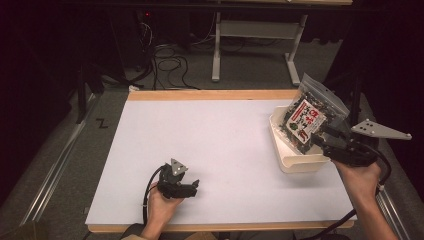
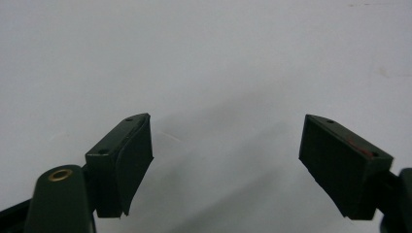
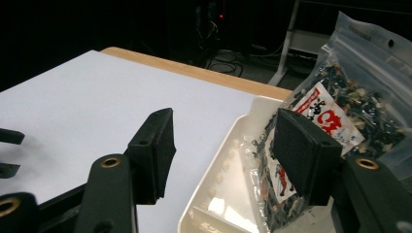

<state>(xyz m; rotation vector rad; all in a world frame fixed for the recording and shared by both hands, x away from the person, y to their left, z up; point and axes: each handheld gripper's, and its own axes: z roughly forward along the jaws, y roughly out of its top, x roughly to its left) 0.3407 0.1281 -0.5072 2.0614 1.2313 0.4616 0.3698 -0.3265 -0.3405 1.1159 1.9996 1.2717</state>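
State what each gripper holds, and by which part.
Nothing is held. The left gripper is open over bare table; the right gripper is open beside the snack bag in the tray.

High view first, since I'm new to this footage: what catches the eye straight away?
A clear snack bag with a red-and-white label stands out, propped upright in a cream tray at the table's right edge. The right gripper sits beside it, jaws open, one pad in front of the bag in the right gripper view. The left gripper rests near the front edge, open over bare white surface.
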